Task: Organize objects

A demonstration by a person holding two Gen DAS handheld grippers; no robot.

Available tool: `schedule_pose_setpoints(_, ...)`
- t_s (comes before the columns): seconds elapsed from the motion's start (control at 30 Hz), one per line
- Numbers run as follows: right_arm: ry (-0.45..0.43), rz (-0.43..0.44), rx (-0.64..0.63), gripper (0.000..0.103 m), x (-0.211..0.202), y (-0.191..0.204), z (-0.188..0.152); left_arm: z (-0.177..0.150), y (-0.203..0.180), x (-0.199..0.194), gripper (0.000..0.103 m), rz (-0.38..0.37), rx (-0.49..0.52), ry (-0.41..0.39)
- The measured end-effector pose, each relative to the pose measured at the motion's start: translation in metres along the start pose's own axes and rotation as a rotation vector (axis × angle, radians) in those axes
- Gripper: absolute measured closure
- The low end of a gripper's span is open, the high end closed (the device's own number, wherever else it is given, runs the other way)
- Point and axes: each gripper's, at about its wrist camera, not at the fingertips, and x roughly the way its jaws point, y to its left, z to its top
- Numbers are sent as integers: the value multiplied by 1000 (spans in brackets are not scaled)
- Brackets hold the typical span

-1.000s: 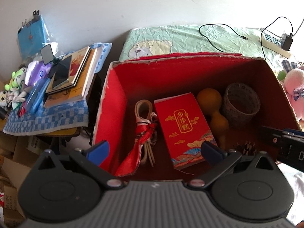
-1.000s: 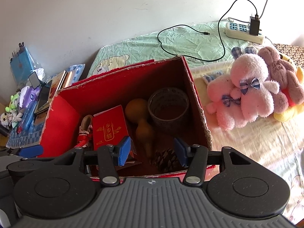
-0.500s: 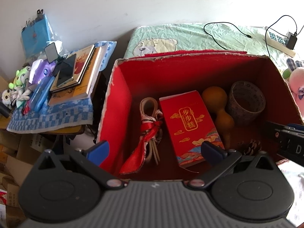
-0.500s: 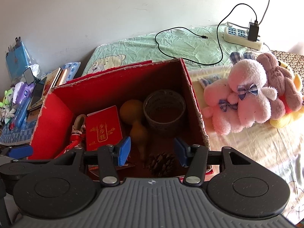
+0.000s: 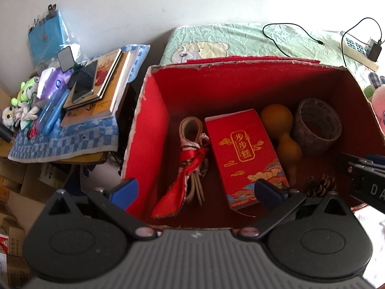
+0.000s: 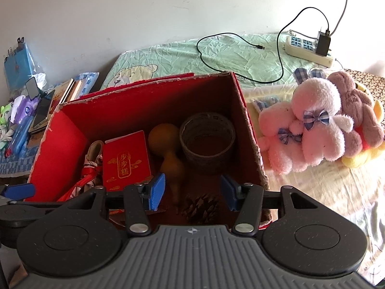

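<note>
cardboard box [image 5: 149, 130], red inside with a ragged torn rim, sits open below both my grippers. my left gripper [image 5: 196, 189] hangs over its near edge with the blue pads spread wide and nothing between them. my right gripper [image 6: 192, 191] hovers over the near right corner, its pads also parted and empty.

on the box floor, from left to right: a looped beige cord bundle tied with glossy red ribbon [image 5: 190, 163], a flat red packet with gold characters [image 5: 243, 154], a smooth orange gourd [image 5: 284, 132] with a pinched waist, and a round woven cup [image 6: 207, 139]. a spiky brown pinecone [image 6: 201, 206] lies nearest, just in front of the gourd.

outside, right of the box, fluffy pink plush rabbits [image 6: 310, 125] lean together on the bedding. a stack of books [image 5: 101, 89] rests on blue checked cloth at far left.
</note>
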Motion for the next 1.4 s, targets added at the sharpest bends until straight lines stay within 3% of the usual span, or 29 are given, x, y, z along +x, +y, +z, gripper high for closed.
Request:
schedule_pose_setpoints(0.6, 31, 41, 32, 48, 14, -4, 6, 9, 1, 7, 1, -13, -14, -6)
schedule_pose_setpoints(1.4, 12, 24, -9, 48, 12, 2, 6, 9, 2, 6, 1, -4, -7, -10)
